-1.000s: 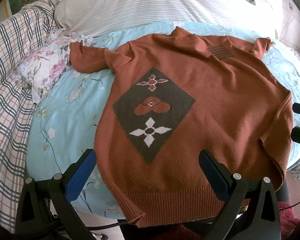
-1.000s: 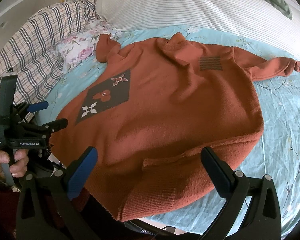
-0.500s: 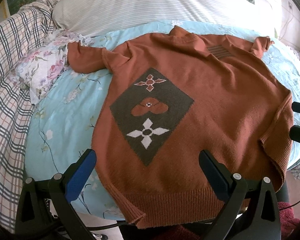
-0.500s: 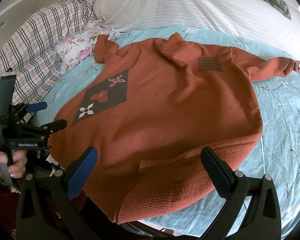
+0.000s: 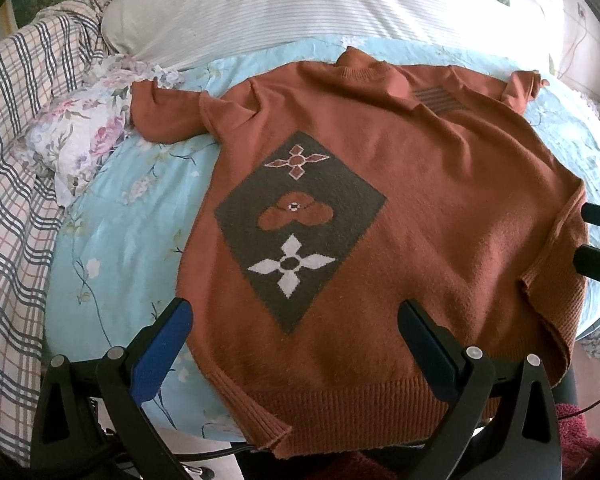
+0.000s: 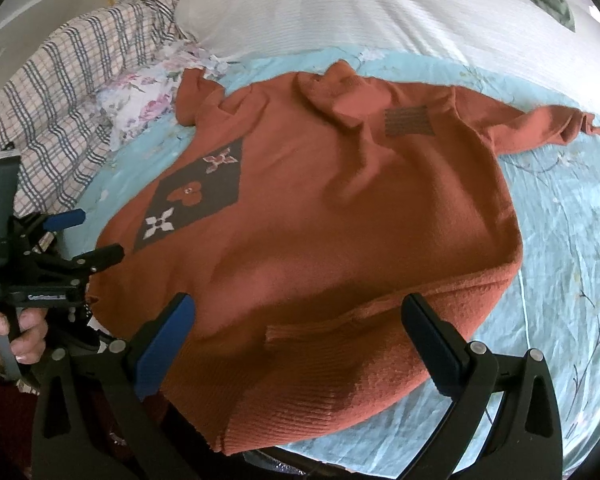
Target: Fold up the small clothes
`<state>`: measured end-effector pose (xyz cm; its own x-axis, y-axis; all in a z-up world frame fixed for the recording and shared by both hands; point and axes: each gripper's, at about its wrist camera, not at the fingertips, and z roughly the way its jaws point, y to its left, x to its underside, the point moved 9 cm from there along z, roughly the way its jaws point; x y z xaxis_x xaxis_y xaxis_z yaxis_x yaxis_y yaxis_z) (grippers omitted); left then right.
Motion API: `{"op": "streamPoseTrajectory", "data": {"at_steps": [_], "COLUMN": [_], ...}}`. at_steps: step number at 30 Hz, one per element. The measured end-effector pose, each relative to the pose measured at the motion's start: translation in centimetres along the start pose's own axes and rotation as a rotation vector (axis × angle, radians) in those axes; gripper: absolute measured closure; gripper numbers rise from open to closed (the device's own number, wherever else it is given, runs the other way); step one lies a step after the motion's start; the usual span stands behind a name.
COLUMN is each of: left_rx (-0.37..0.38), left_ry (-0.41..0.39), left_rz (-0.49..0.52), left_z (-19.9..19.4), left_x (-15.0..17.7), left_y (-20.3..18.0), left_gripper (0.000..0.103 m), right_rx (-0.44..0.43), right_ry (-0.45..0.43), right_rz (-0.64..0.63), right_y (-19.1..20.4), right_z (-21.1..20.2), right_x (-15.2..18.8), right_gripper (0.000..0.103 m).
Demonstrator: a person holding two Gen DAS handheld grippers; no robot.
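A rust-orange knit sweater point(image 5: 440, 200) lies spread front-up on the bed, hem toward me, collar at the far side. It has a dark diamond patch point(image 5: 300, 224) with flower shapes on its left half. It also shows in the right wrist view point(image 6: 340, 216), with the right sleeve point(image 6: 540, 128) stretched out and the near right hem corner folded over. My left gripper point(image 5: 296, 320) is open and empty above the hem. My right gripper point(image 6: 300, 320) is open and empty above the right part of the hem. The left gripper also shows in the right wrist view point(image 6: 88, 236).
The light-blue floral sheet point(image 5: 120, 240) covers the bed. A striped white pillow point(image 5: 300, 4) lies behind the collar. A plaid blanket point(image 5: 16, 152) and a floral cloth point(image 5: 80, 136) lie at the left. The bed edge runs just under the hem.
Both views have shifted slightly closer to the sweater's hem. The sweater has not moved and both grippers stay open.
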<state>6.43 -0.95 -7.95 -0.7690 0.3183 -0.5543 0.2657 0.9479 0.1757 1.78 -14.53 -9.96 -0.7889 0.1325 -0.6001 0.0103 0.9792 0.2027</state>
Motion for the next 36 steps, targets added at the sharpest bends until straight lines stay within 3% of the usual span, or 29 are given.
{"op": "streamPoseTrajectory", "data": {"at_steps": [9, 15, 18, 23, 29, 36], "left_rx": [0.010, 0.001, -0.010, -0.015, -0.014, 0.017], "left_ry": [0.002, -0.028, -0.044, -0.087, -0.128, -0.093], "left_rz": [0.003, 0.024, 0.049, 0.083, 0.101, 0.133], "left_z": [0.7, 2.1, 3.2, 5.8, 10.0, 18.6], "left_x": [-0.3, -2.8, -4.5, -9.4, -17.5, -27.5], "left_y": [-0.2, 0.6, 1.2, 2.4, 4.7, 7.3], "left_gripper": [0.001, 0.001, 0.001, 0.001, 0.001, 0.001], "right_rx": [-0.055, -0.067, -0.082, -0.087, -0.081, 0.021], "right_ry": [0.011, -0.002, -0.025, -0.032, -0.043, -0.004], "right_rz": [0.004, -0.015, -0.038, -0.040, -0.040, -0.050], "right_y": [0.3, -0.5, -1.4, -4.2, -8.2, -15.6], "right_z": [0.9, 1.8, 2.2, 3.7, 5.8, 11.3], "right_x": [-0.1, -2.3, -4.4, -8.9, -15.1, -22.9], "right_gripper": [0.000, 0.001, 0.010, 0.036, 0.036, 0.036]}}
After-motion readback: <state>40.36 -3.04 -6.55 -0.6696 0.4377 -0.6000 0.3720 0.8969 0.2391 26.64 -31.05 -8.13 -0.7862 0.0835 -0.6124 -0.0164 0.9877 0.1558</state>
